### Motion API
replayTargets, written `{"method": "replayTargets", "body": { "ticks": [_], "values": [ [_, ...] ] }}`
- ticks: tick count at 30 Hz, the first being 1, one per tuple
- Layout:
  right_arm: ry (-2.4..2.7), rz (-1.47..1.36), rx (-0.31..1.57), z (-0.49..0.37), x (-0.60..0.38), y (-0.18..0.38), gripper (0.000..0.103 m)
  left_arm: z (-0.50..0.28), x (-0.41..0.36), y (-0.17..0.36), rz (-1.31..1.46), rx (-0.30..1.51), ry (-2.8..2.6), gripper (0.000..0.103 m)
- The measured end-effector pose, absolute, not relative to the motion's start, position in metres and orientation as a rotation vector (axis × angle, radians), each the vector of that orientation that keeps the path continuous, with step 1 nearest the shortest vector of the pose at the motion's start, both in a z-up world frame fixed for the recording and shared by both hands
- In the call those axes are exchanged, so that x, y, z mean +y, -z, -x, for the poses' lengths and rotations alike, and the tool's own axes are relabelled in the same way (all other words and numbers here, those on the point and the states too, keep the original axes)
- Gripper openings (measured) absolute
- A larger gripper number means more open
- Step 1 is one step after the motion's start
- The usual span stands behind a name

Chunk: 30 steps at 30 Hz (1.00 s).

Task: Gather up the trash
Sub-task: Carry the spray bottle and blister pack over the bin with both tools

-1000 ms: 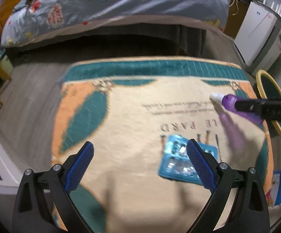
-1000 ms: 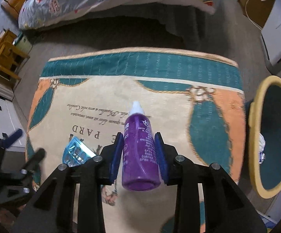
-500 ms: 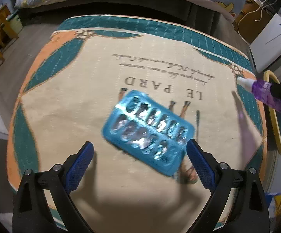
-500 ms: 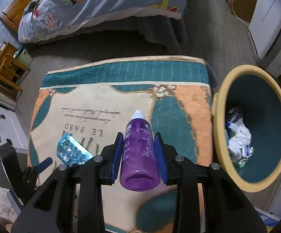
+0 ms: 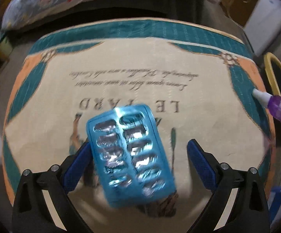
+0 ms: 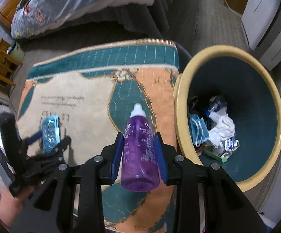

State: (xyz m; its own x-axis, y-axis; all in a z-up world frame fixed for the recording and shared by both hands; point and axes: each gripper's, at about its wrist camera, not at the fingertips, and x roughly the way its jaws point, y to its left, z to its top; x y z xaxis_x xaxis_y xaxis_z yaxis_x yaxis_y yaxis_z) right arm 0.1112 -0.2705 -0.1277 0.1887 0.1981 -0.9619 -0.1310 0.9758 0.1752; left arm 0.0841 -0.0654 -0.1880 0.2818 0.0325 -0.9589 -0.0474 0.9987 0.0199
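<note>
A blue blister pack (image 5: 130, 155) lies on the rug, between the wide-apart fingers of my left gripper (image 5: 139, 143). Its left edge overlaps the left pad; the right pad stands clear of it. The right wrist view shows the same pack (image 6: 50, 132) inside the left gripper (image 6: 50, 137). My right gripper (image 6: 138, 136) is shut on a purple bottle (image 6: 138, 151) with a white cap, held above the rug's right edge beside the yellow-rimmed bin (image 6: 179, 128). That bottle (image 5: 278, 108) also shows at the right of the left wrist view.
The bin holds a blue face mask (image 6: 198, 130), crumpled white paper (image 6: 222, 128) and other scraps. The patterned rug (image 5: 140, 81) lies before a bed (image 6: 82, 2). A white appliance (image 6: 266, 23) stands behind the bin, wooden furniture (image 6: 0, 68) at the left.
My left gripper has come down over the blister pack, which now sits between its fingers. My right gripper has carried the purple bottle rightward to beside the bin.
</note>
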Motion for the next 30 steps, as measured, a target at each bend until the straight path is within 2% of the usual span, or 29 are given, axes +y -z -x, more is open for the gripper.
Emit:
{"method": "replayTargets", "body": {
  "ticks": [11,12,15,21,30],
  "values": [
    [-0.263,0.043,1.507,-0.111,-0.251,0.169,0.033,-0.085,-0.079,0.188,-0.042,1.276,0.027,0.091],
    [-0.263,0.06,1.511,-0.111,-0.248,0.171,0.033,-0.083,-0.078,0.186,-0.043,1.275,0.033,0.089],
    [-0.27,0.12,1.531,-0.109,-0.24,0.174,0.032,-0.083,-0.077,0.181,-0.064,1.259,0.056,0.07],
    [-0.235,0.06,1.493,-0.11,-0.248,0.157,0.032,-0.082,-0.08,0.171,-0.091,1.247,0.101,0.07],
    [-0.208,-0.086,1.366,-0.106,-0.278,0.112,0.032,-0.079,-0.116,0.118,-0.09,1.118,0.236,0.07]
  ]
}}
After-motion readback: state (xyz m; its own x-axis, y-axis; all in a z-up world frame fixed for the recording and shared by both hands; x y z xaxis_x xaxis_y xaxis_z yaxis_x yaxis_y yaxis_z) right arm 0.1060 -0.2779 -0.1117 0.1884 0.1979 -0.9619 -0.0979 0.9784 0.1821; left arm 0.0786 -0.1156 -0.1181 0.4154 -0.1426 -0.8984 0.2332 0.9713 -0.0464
